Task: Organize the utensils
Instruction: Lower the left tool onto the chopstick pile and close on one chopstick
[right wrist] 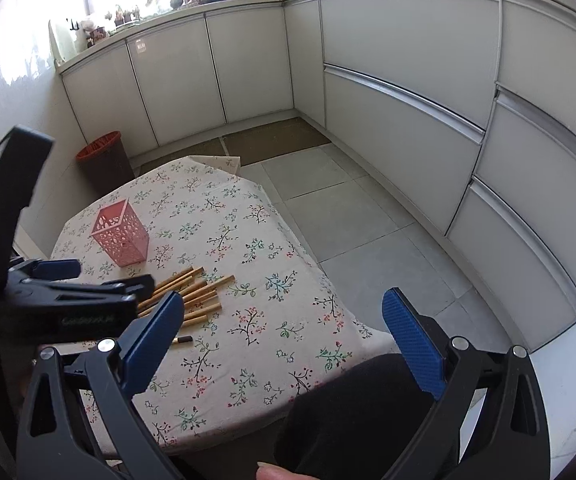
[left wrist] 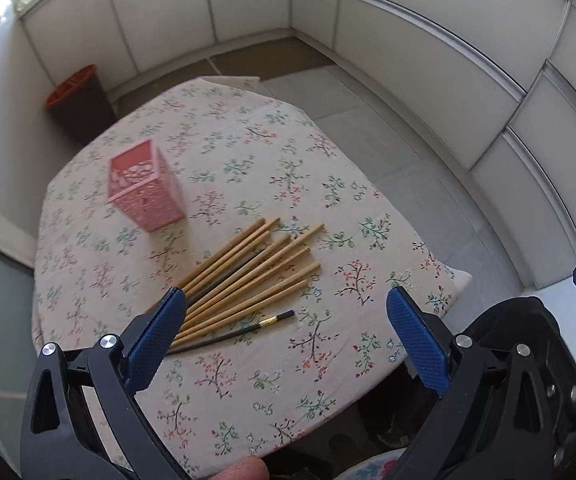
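1. The counter (left wrist: 328, 380) is a small one under a floral cloth, set in a kitchen with a grey tiled floor (right wrist: 348, 216) and pale cabinets (right wrist: 400, 100) along two walls.
2. A dark bin with an orange rim (right wrist: 104, 160) sits on the floor past the counter's far corner, near the wall.
3. The left tool (left wrist: 286, 312) hangs above the near half of the counter, its blue pads (left wrist: 418, 340) spread wide and gripping nothing; in the right wrist view it shows side-on at the left edge, blurred.
4. The right tool (right wrist: 284, 320) hovers off the near right edge of the counter, likewise released, with nothing between its blue pads (right wrist: 412, 340).
5. The chopsticks (left wrist: 248, 276) lie fanned in a loose bundle near the middle of the counter (mostly bamboo-coloured, with one black stick with a gold band (left wrist: 244, 332) at the near side); their near ends are hidden behind the left tool's left pad.
6. A pink perforated holder (left wrist: 144, 188) stands upright on the far left part of the counter, just beyond the chopsticks and apart from them.
7. A dark-clothed leg (right wrist: 348, 412) shows under the near edge, and a fingertip (right wrist: 276, 470) peeks in at the bottom of the right wrist view.
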`<action>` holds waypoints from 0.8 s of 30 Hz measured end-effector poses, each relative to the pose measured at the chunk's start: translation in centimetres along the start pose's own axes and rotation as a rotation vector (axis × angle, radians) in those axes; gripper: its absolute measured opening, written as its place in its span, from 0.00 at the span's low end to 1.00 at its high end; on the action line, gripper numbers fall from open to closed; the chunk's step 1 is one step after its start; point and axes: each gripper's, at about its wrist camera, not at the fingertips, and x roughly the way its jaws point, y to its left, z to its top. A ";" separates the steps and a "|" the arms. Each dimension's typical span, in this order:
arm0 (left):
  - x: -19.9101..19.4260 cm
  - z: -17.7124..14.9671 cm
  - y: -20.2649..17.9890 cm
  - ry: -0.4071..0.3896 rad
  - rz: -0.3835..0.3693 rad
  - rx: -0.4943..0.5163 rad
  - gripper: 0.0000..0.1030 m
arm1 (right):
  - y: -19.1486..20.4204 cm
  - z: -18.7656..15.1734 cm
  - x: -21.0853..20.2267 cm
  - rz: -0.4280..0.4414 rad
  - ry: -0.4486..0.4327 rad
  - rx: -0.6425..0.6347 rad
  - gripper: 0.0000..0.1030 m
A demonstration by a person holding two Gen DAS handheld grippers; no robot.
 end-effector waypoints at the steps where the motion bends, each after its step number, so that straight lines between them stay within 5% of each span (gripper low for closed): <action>1: 1.6 1.1 0.1 0.053 -0.039 0.008 0.93 | -0.2 0.3 0.6 0.009 0.006 0.001 0.94; 4: 6.2 3.9 0.9 0.190 -0.115 -0.030 0.93 | -0.7 1.1 3.0 0.046 0.035 -0.020 0.94; 8: 10.6 6.3 2.6 0.274 -0.115 -0.079 0.92 | -1.4 1.6 6.6 0.090 0.093 -0.058 0.94; 11: 13.0 7.2 3.3 0.316 -0.088 -0.066 0.84 | -1.7 1.5 8.9 0.139 0.145 -0.067 0.94; 14: 15.0 7.4 3.9 0.367 -0.057 -0.046 0.61 | -2.0 1.0 10.5 0.159 0.188 -0.059 0.94; 24: 16.8 7.5 4.6 0.366 0.082 0.037 0.38 | -2.5 0.6 11.7 0.174 0.230 -0.029 0.94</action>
